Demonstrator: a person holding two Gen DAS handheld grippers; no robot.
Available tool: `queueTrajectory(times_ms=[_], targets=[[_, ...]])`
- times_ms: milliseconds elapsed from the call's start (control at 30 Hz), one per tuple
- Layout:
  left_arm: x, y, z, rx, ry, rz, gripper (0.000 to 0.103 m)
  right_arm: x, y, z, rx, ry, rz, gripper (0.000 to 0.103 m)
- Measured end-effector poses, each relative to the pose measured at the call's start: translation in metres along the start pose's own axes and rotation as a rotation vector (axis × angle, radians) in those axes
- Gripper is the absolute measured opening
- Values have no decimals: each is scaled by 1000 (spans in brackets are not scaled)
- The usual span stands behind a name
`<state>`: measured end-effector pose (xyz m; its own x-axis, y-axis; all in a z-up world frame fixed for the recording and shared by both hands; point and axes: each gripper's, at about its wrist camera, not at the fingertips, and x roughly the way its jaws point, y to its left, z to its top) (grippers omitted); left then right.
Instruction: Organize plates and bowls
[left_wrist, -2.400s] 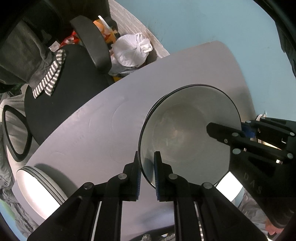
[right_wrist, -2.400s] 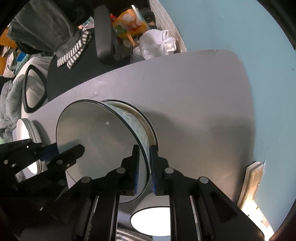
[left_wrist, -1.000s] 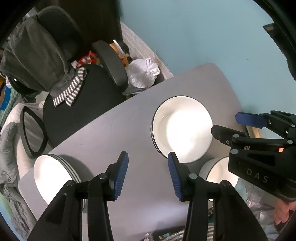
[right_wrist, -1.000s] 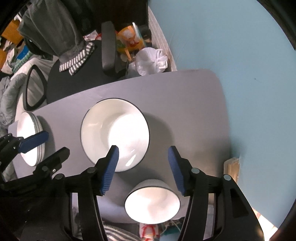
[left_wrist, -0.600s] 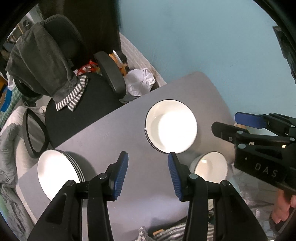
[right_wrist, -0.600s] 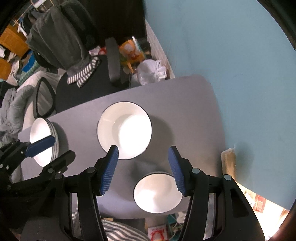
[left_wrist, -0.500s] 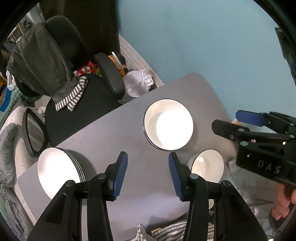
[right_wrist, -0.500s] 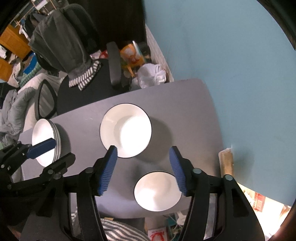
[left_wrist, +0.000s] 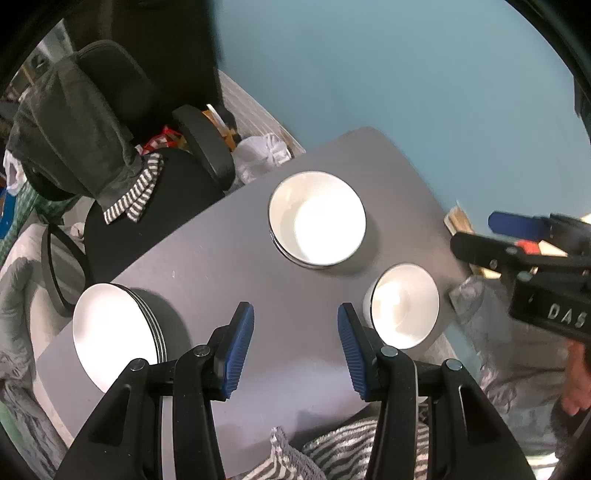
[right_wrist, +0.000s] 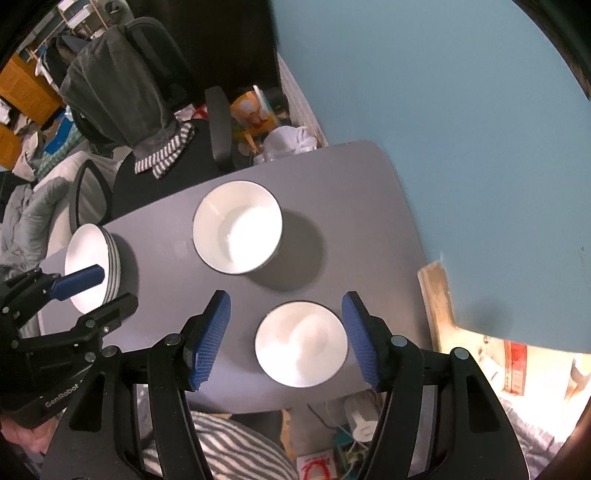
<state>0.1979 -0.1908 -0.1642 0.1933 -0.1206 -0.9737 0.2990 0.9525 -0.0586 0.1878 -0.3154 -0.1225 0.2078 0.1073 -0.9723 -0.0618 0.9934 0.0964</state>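
Note:
On the grey table (left_wrist: 229, 240) stand three groups of white dishes. A stack of large bowls (left_wrist: 317, 218) sits near the far middle and also shows in the right wrist view (right_wrist: 238, 232). A smaller bowl (left_wrist: 402, 306) stands at the near right edge, seen too in the right wrist view (right_wrist: 301, 343). A stack of plates (left_wrist: 110, 328) sits at the left end, also in the right wrist view (right_wrist: 90, 269). My left gripper (left_wrist: 295, 343) is open and empty, high above the table. My right gripper (right_wrist: 286, 339) is open and empty, above the smaller bowl.
A black office chair (left_wrist: 155, 192) with grey clothing draped over it stands beyond the table's far side. A white bag (right_wrist: 291, 144) and clutter lie by the blue wall. A wooden board (right_wrist: 439, 299) leans at the table's right end. Striped fabric (left_wrist: 332, 454) lies below the near edge.
Both grippers let go of the large bowl, leaving it on the stack, opened wide and rose high above the table, so all three dish groups come into view.

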Motion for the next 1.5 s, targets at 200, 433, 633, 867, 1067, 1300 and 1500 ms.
queueTrajectory(times_ms=[200, 433, 633, 867, 1067, 1300, 1500], targets=[[11, -12, -9, 29, 32, -18, 48, 0, -10, -14, 28, 12, -7, 63], [35, -25, -16, 54, 62, -35, 48, 19, -31, -35, 82, 59, -10, 63], [56, -36, -19, 67, 100, -57, 48, 39, -50, -53, 138, 91, -19, 63], [81, -51, -21, 106, 145, -59, 48, 65, -68, -70, 194, 100, 8, 63], [102, -60, -19, 119, 179, -65, 48, 84, -74, -79, 210, 105, 16, 63], [123, -59, -15, 96, 204, -87, 48, 105, -76, -82, 204, 112, 17, 63], [137, -60, -16, 101, 225, -81, 54, 121, -81, -88, 212, 141, 13, 63]])
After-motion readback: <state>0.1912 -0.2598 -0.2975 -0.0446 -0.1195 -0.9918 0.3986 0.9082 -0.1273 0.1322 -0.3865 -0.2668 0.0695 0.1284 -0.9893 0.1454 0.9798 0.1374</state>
